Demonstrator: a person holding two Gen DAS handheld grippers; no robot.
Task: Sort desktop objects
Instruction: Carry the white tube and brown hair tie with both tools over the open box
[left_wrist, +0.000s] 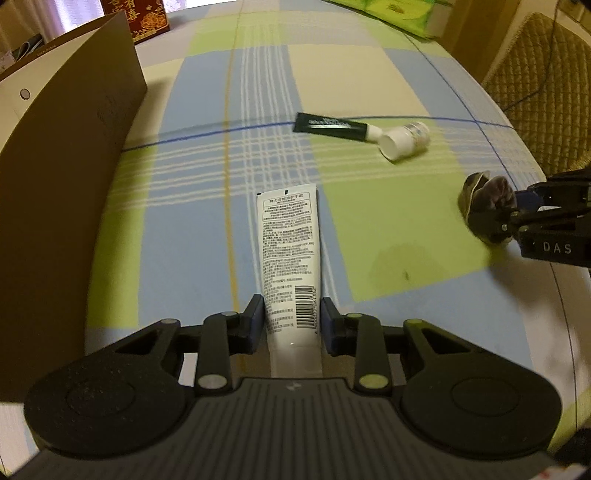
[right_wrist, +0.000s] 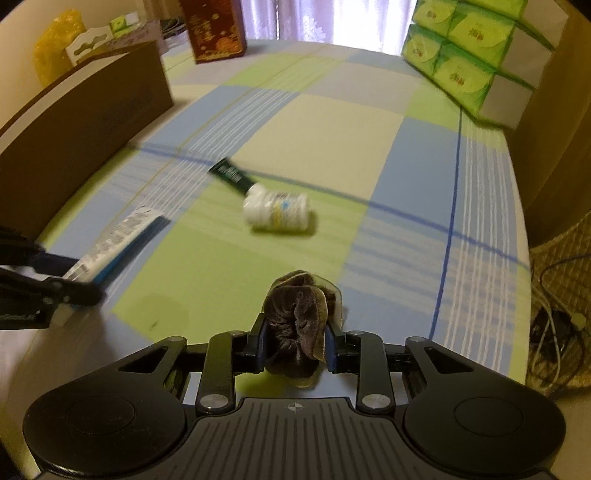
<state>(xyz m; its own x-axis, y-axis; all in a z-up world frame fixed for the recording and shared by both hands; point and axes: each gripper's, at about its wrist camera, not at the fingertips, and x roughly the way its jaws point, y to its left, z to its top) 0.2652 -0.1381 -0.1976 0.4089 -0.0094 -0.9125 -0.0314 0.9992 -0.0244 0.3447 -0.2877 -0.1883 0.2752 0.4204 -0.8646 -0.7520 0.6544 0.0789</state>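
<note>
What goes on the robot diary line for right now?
left tool: shut on white tube | right tool: shut on brown scrunchie | on table: pill bottle, dark tube

The table (right_wrist: 332, 122) wears a checked cloth (left_wrist: 351, 85) in green, blue and cream squares with thin blue lines. At the far end, bright light comes through a pale curtain (right_wrist: 295, 18). A red box (right_wrist: 216, 29) with gold marks stands there. Green tissue packs (right_wrist: 465, 55) are stacked at the far right corner. A big brown box (left_wrist: 66, 147) stands along the left side. Behind it sits a yellow bag (right_wrist: 55, 40). To the right of the table is a chair with a quilted tan cover (left_wrist: 543, 92), and wires (right_wrist: 554, 332) lie on it.
</note>
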